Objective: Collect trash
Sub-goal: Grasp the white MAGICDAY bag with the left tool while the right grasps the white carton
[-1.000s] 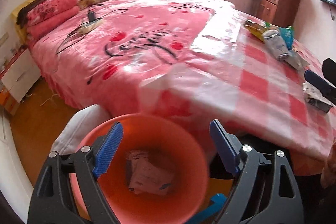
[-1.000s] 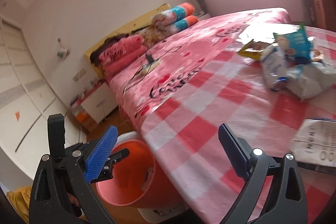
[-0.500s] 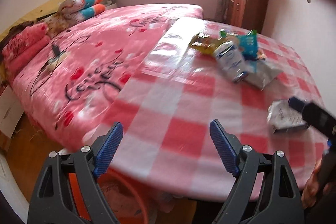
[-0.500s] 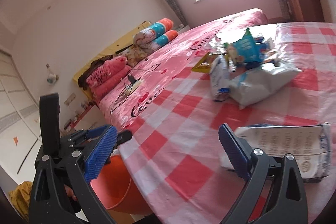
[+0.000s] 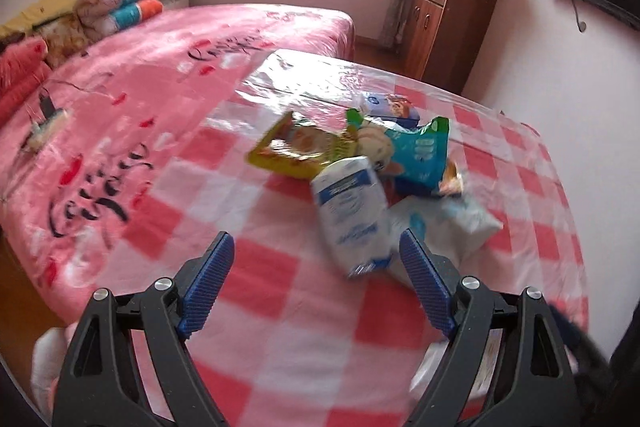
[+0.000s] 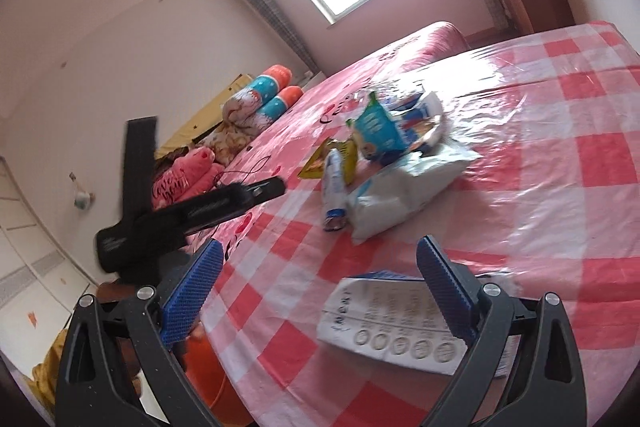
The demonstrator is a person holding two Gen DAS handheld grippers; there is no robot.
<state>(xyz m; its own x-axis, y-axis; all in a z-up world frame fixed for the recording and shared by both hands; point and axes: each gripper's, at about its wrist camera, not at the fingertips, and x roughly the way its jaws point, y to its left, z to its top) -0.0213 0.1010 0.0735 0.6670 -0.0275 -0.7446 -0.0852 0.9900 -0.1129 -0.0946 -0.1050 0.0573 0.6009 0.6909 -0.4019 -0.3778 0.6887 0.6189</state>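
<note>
My left gripper stands spread wide with nothing between its pads, aimed down at the checked tablecloth. My right gripper is likewise spread and empty, and the flat white printed packet lies on the cloth just ahead of it, between the finger lines but untouched. The wrapper pile sits near the table's middle: a white-and-blue pouch, a yellow bag, a teal bag. I judge these light, crinkly, slick film and easily crushed; a pinch across a pouch's flattened end should hold best. A second ago the left view looked down into the orange bin with paper inside; now the bin is out of that view and the pile is close ahead.
</note>
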